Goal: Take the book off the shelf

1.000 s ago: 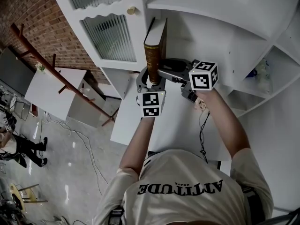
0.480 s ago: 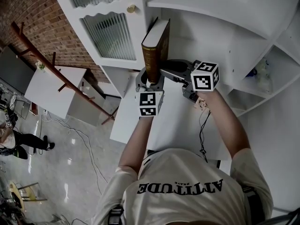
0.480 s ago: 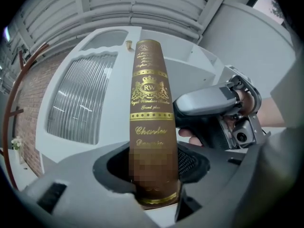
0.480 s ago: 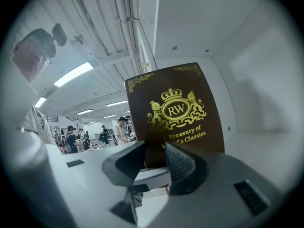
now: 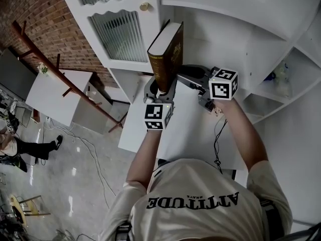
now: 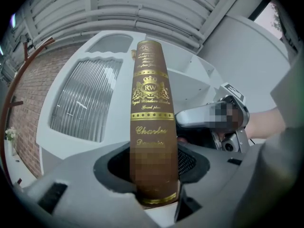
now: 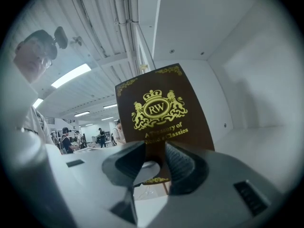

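Observation:
A brown book (image 5: 165, 54) with gold print stands tilted on the white shelf (image 5: 195, 129), its top leaning left toward the cabinet door. My left gripper (image 5: 160, 90) is at the foot of its spine. In the left gripper view the spine (image 6: 152, 103) fills the gap between the jaws (image 6: 154, 163), which are closing with both pads against it. My right gripper (image 5: 176, 77) reaches in from the right. In the right gripper view its jaws (image 7: 155, 160) are clamped on the lower edge of the crested cover (image 7: 159, 108).
A white cabinet door with ribbed glass (image 5: 118, 34) and a brass knob (image 5: 145, 6) stands just left of the book. Shelf cubbies at the right hold a plastic item (image 5: 278, 77). A wooden rack (image 5: 65, 84) and a white table (image 5: 55, 99) are below left.
The book has tipped further left, its top swinging toward the cabinet door. Both grippers have stayed at its foot; the left one has drawn back slightly toward me.

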Available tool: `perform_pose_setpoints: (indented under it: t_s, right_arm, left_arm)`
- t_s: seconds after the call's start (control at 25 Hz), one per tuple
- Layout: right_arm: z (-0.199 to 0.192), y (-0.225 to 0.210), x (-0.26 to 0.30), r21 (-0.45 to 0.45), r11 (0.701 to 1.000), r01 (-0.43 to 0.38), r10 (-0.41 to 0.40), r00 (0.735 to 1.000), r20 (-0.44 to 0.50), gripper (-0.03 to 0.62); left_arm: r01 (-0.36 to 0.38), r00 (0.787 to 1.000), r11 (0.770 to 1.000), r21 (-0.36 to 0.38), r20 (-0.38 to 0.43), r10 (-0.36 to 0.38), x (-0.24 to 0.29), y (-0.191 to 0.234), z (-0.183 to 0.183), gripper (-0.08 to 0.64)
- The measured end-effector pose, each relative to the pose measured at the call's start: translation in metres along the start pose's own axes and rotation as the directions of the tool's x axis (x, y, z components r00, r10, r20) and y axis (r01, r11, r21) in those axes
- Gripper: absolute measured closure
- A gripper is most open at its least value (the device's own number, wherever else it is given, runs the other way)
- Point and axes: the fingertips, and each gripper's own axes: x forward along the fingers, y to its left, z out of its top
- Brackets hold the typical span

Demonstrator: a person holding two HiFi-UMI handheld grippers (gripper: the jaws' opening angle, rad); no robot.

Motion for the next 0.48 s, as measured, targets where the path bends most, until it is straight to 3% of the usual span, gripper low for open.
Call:
perform_pose_setpoints:
  t_s: [0.24, 0.48]
  right_arm:
    - [-0.004, 0.011, 0.007, -0.008, 1.0, -0.006, 0.006, 1.0, 0.012, 0.453]
    - [-0.013, 0.022, 0.006, -0.045, 0.997, 0.059, -0.057, 0.997, 0.045, 0.48]
  left_arm:
    - [0.056, 0.998, 0.998, -0.005, 0.032, -0.056, -0.02, 0.0, 0.009, 0.339]
    - [0.097, 0.994, 0.995, -0.01, 0.057, -0.096, -0.048, 0.0, 0.005, 0.339]
